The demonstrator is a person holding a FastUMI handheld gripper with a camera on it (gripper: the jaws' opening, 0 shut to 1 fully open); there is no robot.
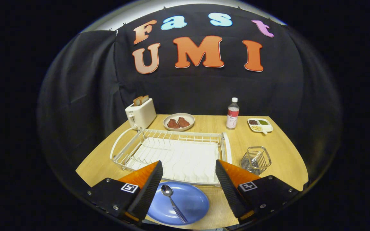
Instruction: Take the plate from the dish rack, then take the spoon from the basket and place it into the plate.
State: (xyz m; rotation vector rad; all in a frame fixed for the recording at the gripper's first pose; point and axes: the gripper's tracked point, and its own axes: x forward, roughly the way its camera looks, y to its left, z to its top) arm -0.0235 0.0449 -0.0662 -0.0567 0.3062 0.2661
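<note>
Spoon in the plate: your task looks finished, with only a clear withdrawal left.

Your gripper [189, 179] has its fingers spread wide and holds nothing; between them the metal spoon [173, 198], glossy bowl and checked handle, lies on the smooth round blue plate [191, 202], which sits on the wooden table [278, 160] just in front of the white wire dish rack [172, 150]. The square wire basket [256, 159] stands to the rack's right.

Even overhead light, sharp focus, soft shadows on the table [278, 150], strong fisheye bending at edges
</note>
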